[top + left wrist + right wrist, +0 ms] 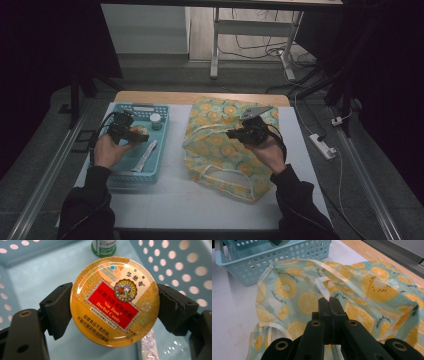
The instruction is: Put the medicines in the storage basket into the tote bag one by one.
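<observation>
The left tongs (pixel 113 302) grip a round candy tin (pixel 115 301) by its rim, one jaw on each side, and hold it above the floor of the blue basket (pixel 116 177). A small green-capped bottle (pixel 103 247) stands just behind it, and a silver tube (pixel 145 156) lies in the basket nearby. The right tongs (pixel 329 300) are closed on a fold of the fruit-print bag (pixel 372 290), at its pale strap, lifting the edge off the white tabletop (pixel 200 200).

The tin is the weak point. Its rim is smooth, curved metal and the pads meet it across a narrow band, so a tilt of the hand or a slight easing of the squeeze could let it swivel or pop out and fall back into the basket, perhaps knocking over the bottle. The bag is a second risk: the cloth is thin and limp, and if the fold slides free the mouth would probably sag shut, leaving the tin nowhere to go.
</observation>
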A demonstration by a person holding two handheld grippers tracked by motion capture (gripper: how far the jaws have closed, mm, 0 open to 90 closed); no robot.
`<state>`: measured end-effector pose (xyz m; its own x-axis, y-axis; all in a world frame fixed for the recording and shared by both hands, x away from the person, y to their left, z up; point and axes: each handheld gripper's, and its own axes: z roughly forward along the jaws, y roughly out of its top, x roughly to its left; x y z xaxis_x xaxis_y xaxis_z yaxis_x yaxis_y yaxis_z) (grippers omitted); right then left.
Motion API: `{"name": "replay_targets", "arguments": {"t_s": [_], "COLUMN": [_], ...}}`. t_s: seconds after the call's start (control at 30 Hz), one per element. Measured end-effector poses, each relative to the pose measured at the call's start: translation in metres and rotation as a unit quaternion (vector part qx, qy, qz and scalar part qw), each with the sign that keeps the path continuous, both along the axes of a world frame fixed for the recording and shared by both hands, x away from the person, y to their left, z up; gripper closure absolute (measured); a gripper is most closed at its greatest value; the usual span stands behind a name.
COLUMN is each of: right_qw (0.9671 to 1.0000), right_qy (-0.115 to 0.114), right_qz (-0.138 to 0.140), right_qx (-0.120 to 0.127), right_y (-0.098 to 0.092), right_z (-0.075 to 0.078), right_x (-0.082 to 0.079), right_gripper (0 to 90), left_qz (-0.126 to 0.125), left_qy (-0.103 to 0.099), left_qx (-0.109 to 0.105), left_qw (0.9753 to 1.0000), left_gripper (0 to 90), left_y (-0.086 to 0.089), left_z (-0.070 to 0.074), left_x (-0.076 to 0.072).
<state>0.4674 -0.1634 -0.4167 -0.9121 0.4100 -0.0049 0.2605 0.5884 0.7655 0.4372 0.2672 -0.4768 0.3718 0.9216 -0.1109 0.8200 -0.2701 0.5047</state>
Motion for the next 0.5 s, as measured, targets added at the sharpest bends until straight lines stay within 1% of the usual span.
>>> {"name": "replay_targets", "arguments": {"t_s": [0.13, 0.23, 0.33, 0.4, 0.5], "right_qw": [1.0000, 1.0000, 1.0000, 1.0000, 1.0000], "right_qy": [0.000, -0.001, 0.000, 0.000, -0.001], "right_qz": [-0.001, -0.001, -0.002, -0.003, -0.005], "right_qx": [-0.001, -0.001, 0.001, 0.002, 0.004], "right_y": [0.000, 0.001, 0.001, 0.001, 0.001], "right_z": [-0.001, -0.001, -0.001, -0.001, -0.001], "right_x": [0.000, 0.000, 0.000, 0.000, 0.000], "right_gripper": [90.0, 90.0, 90.0, 90.0, 90.0], "left_qz": [-0.004, -0.010, -0.022, -0.036, -0.050], "left_qy": [-0.009, -0.014, -0.019, -0.021, -0.026], "left_qx": [-0.012, -0.014, -0.021, -0.032, -0.032], "left_qw": [0.9999, 0.9997, 0.9994, 0.9986, 0.9979], "left_gripper": [20.3, 20.4, 20.4, 20.3, 20.3], "left_y": [0.001, 0.000, -0.003, -0.005, -0.010], "left_z": [0.006, 0.010, 0.016, 0.021, 0.027], "left_x": [-0.006, -0.010, -0.016, -0.019, -0.024]}}
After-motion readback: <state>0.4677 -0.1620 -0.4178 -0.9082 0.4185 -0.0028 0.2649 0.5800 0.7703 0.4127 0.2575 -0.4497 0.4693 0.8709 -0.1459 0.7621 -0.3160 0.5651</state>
